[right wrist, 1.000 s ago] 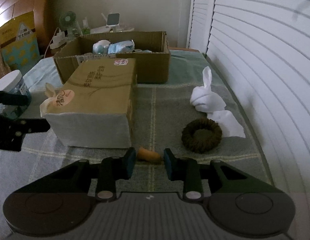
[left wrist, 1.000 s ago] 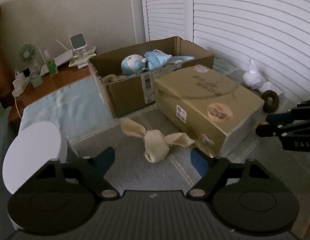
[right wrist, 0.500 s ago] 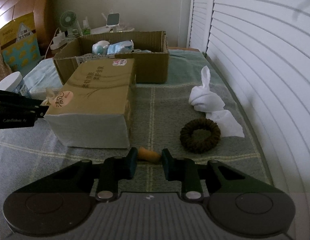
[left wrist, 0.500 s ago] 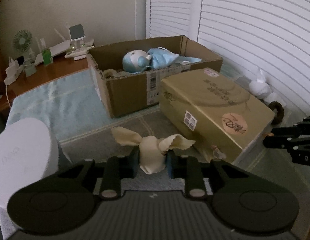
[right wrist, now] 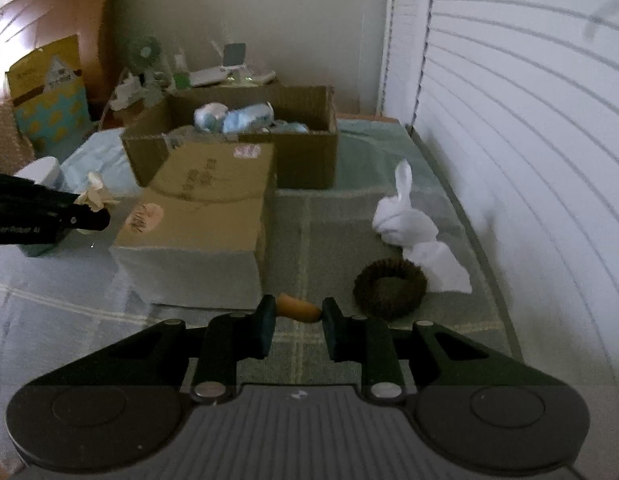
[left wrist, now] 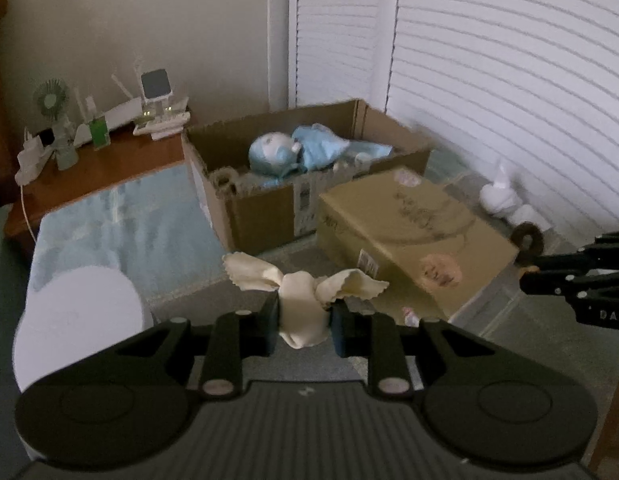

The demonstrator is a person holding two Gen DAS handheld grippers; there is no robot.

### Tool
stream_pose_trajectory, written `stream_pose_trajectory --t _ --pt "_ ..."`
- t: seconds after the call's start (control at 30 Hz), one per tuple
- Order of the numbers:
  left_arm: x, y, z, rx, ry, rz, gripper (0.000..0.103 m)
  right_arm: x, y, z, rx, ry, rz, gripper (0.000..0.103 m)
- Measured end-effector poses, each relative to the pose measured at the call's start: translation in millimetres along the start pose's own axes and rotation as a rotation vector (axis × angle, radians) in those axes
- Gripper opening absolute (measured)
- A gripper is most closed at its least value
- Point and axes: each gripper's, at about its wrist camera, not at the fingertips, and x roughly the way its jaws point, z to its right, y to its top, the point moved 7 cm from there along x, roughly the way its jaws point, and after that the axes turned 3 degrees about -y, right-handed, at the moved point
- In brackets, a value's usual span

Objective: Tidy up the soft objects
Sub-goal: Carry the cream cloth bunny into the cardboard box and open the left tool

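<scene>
Black grippers, blue-padded jaws, silver screws, ribbed grey housing.

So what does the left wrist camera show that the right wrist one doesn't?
Only the left wrist view shows the cream knotted cloth clearly, pinched in the left hand-held gripper, and the white round lid close by. Only the right wrist view shows the small orange piece between the right hand-held gripper's fingers, the yellow patterned bag, and the whole dark woven ring. Both show the open cardboard box, the closed tan carton and the white knotted cloth.
</scene>
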Motion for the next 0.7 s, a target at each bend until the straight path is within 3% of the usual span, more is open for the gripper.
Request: stream_pose_trajectory --t 0.23,0.5,0.53,0.57,0.6,0.63,0.7 --pt "-9.4 42.4 -2.4 0.028 0.000 0.060 0.024 -16.9 12.6 -0.4 -0.009 0.022 0.043 0.029" --pt "16.6 97.5 -15.4 0.030 0.036 0.124 0.026 -27.0 21.6 -0.5 -0.031 0.022 0.074 0.029" --pt "22.2 102.4 -16.6 0.038 0.041 0.131 0.029 -27.6 22.2 -0.1 -0.031 0.021 0.076 0.029" --pt "25.9 104.3 -17.7 0.038 0.044 0.131 0.042 -28.6 22.2 0.0 -0.031 0.020 0.077 0.029" --pt "29.8 105.6 -19.4 0.034 0.053 0.131 0.064 -28.9 22.3 0.1 -0.032 0.019 0.077 0.029" --pt "32.1 105.6 -21.2 0.031 0.072 0.134 0.073 -29.0 22.4 0.3 -0.034 0.018 0.078 0.029" --pt "29.6 103.3 -24.5 0.014 0.110 0.156 0.078 -29.9 22.2 0.5 -0.036 0.015 0.079 0.029"
